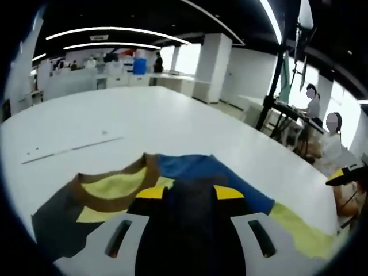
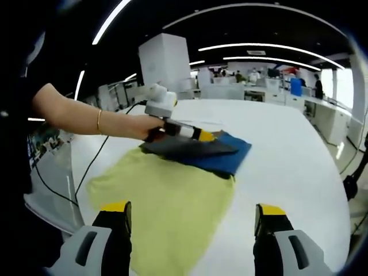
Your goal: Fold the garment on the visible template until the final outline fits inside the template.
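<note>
Two tools: my left tool [image 2: 208, 136] clamps the garment [image 2: 172, 201] on the worktop [image 2: 287, 167]; right tool [image 2: 192, 221] apart.

Large open-plan office or lab hall — dark ceiling with long curved light strips [image 1: 115, 31], white square pillars [image 2: 165, 60], rows of white desks and partitions [image 1: 75, 80] at far end. Big white table [image 1: 172, 121] in foreground. Seated people [image 1: 330, 144] at side workstation, black stand [image 1: 275, 86] beside them. Blue water bottle [image 1: 140, 65] on distant counter — bright windows [image 1: 187, 57] behind.
</note>
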